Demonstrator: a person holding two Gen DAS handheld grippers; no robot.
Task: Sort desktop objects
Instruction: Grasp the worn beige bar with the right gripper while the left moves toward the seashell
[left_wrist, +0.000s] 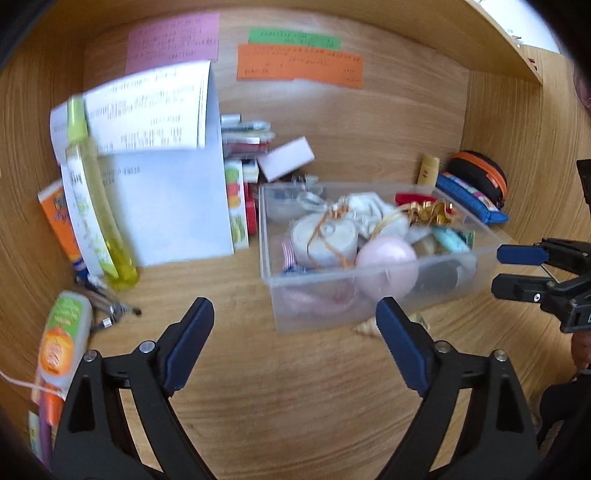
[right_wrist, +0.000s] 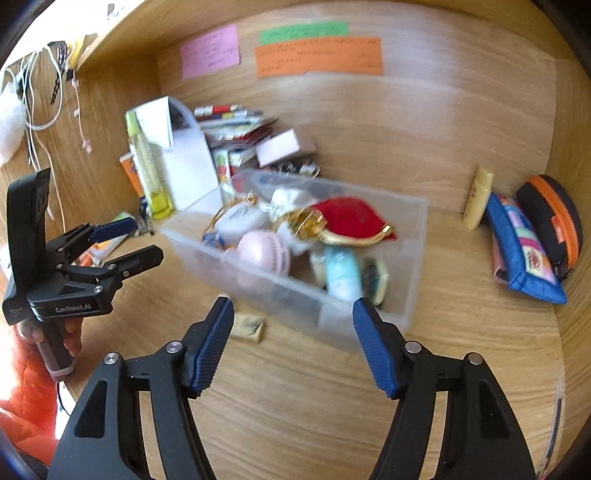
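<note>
- Left tool (left_wrist: 295, 325): fingers spread wide, nothing between them, held above bare worktop (left_wrist: 295, 406) just short of the clear plastic bin (left_wrist: 332, 295).
- Right tool (right_wrist: 293, 325): fingers spread wide and empty; its right fingertip overlaps the bin's near wall in the right wrist view, contact cannot be confirmed.
- Small tan packet (right_wrist: 251, 326): lies flat on the worktop just beside the bin's near corner, between that corner and the right tool's left finger.
- Clear plastic bin: stands mid-worktop, set at an angle. It holds a pink round case (right_wrist: 264, 254), a white round tin wrapped in gold cord (left_wrist: 325, 240), a pale blue tube (right_wrist: 343, 273), a red pouch with a gold clasp (right_wrist: 351, 218) and white fabric (left_wrist: 369, 210). Motion blur hides finer detail.
- Left side: an orange-labelled bottle (left_wrist: 62, 343) lies near the worktop edge; beyond it a tall yellow-green spray bottle (left_wrist: 92, 206) stands against an orange box (left_wrist: 59, 221) and white printed sheets (left_wrist: 155, 122).
- Behind the bin: a stack of small packets and cards (left_wrist: 247, 136), with a pale pink box (left_wrist: 286, 157) tilted against it.
- Right side, well apart from the bin: a cream tube (right_wrist: 478, 197) leaning at the back wall, a blue patterned pouch (right_wrist: 524, 254), and a black case with an orange zip (right_wrist: 554, 221).
- Back wall: pink (right_wrist: 210, 50), green (right_wrist: 303, 33) and orange (right_wrist: 319, 55) paper notes.
</note>
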